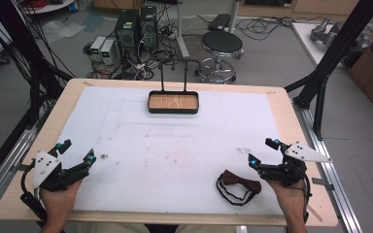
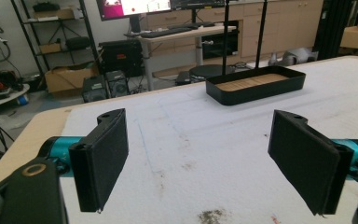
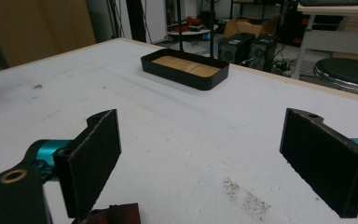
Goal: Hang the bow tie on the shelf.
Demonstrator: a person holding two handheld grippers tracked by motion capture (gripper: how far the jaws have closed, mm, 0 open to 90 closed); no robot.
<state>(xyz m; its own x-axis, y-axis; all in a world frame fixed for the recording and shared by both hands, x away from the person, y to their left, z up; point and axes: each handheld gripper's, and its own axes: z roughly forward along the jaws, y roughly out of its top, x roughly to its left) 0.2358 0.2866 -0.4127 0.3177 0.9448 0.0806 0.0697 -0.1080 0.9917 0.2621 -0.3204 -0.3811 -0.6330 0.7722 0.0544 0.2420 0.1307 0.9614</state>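
Waiting with both grippers wide apart, holding nothing.
A dark red bow tie (image 1: 240,180) lies near, just left of the right gripper (image 1: 261,152); the left gripper (image 1: 77,150) sits far left. Its thin strap could snag a jaw.

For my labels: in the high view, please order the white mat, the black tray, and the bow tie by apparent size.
1. white mat
2. black tray
3. bow tie, though it lies nearer the camera, so this gap is less sure.
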